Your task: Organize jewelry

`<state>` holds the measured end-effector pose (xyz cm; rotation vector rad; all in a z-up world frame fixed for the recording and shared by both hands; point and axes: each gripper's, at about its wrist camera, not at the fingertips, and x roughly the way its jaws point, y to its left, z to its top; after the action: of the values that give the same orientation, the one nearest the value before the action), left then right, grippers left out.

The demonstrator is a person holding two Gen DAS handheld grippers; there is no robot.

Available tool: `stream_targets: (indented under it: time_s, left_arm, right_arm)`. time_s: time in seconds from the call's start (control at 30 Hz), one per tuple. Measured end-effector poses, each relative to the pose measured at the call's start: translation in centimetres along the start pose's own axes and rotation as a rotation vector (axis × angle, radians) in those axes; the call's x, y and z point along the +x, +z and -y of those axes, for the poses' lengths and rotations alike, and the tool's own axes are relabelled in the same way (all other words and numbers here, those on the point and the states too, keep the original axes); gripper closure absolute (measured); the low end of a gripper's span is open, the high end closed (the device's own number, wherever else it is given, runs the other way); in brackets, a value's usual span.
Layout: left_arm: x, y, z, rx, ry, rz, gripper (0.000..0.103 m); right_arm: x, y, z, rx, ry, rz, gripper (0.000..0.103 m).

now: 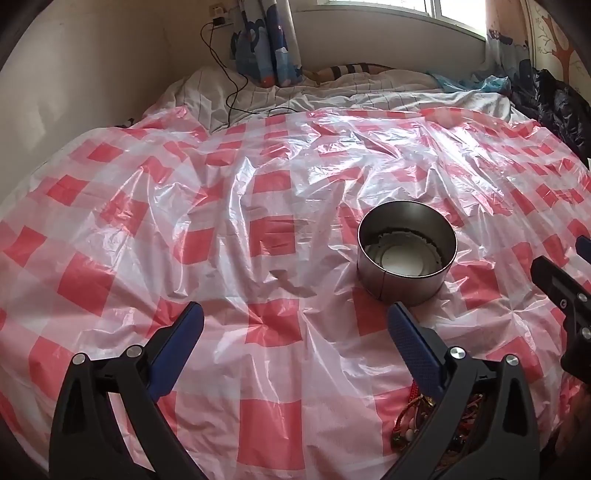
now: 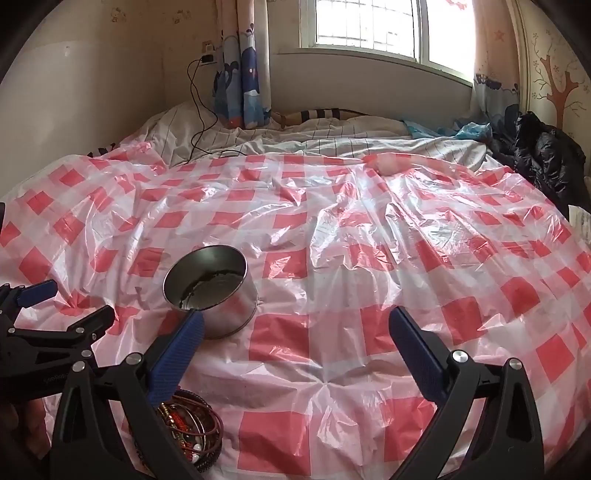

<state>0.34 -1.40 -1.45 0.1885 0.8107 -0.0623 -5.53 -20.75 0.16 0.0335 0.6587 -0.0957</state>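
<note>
Both grippers, left [image 1: 295, 325] and right [image 2: 295, 332], hover with jaws spread wide, grasping nothing. Metal tin [image 1: 406, 251] stands on the bed's checked plastic sheet [image 1: 258, 221]. Jewelry pile [image 2: 192, 428] lies nearer, just below the right gripper's left jaw.

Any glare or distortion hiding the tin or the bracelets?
Left wrist view: window glare streaks the plastic sheet; tin sharp; bracelets mostly hidden behind a finger. Right wrist view: window blown out, fisheye tilts the tin, bracelets clear.
</note>
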Motion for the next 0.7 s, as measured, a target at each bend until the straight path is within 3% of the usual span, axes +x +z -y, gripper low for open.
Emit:
stream_targets:
  time_s: [0.7]
  left_arm:
    - [0.13, -0.16, -0.03, -0.001, 0.002, -0.001, 0.008]
  right_arm:
    - [0.66, 0.05, 0.23, 0.004, 0.018, -0.027, 0.007]
